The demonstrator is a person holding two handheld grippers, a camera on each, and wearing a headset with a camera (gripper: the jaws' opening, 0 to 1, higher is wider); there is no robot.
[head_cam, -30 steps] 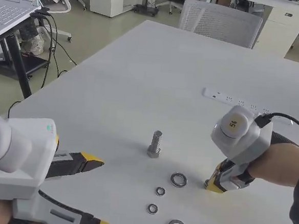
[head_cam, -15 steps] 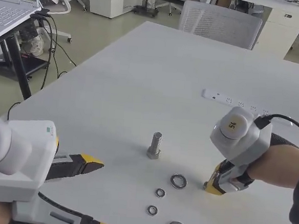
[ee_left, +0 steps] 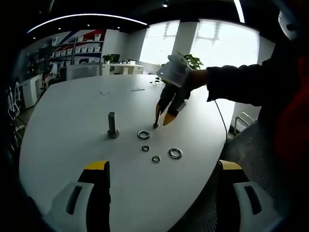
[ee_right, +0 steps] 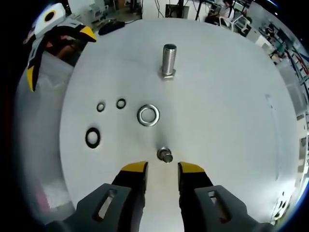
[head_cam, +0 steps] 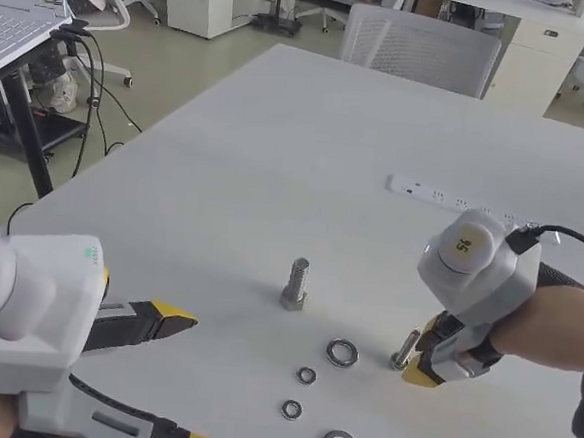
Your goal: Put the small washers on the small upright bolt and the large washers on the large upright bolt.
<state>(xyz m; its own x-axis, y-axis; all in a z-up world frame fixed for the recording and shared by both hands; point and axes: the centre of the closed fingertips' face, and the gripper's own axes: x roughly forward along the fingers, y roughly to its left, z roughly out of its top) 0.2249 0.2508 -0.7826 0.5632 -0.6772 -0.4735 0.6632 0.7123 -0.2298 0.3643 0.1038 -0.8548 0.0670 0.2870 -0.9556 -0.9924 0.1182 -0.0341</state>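
Right gripper (ee_right: 162,167) first: its yellow-tipped fingers (ee_right: 135,169) were only slightly apart with nothing between them, tips down close to the counter (ee_right: 231,96). The small bolt (ee_right: 165,155) stood right in front of those tips. From the right gripper view it wasn't pinched, as far as I could see. In the head view it looked a touch tilted, but I honestly couldn't tell for sure.

Going outward from there, the large washers (ee_right: 148,115) lay flat on the counter, one just past the small bolt and the other well off to the side, nearer my edge. The two small washers (ee_right: 120,103) sat side by side between them, close together but not touching. All four were apart from both bolts. Further out, the large bolt (ee_right: 168,60) stood upright on its head.

The left gripper (ee_left: 163,165) had its fingers wide apart, holding nothing, well apart from the washers and pointed toward them. A white power strip (head_cam: 454,198) lay further back on the counter.
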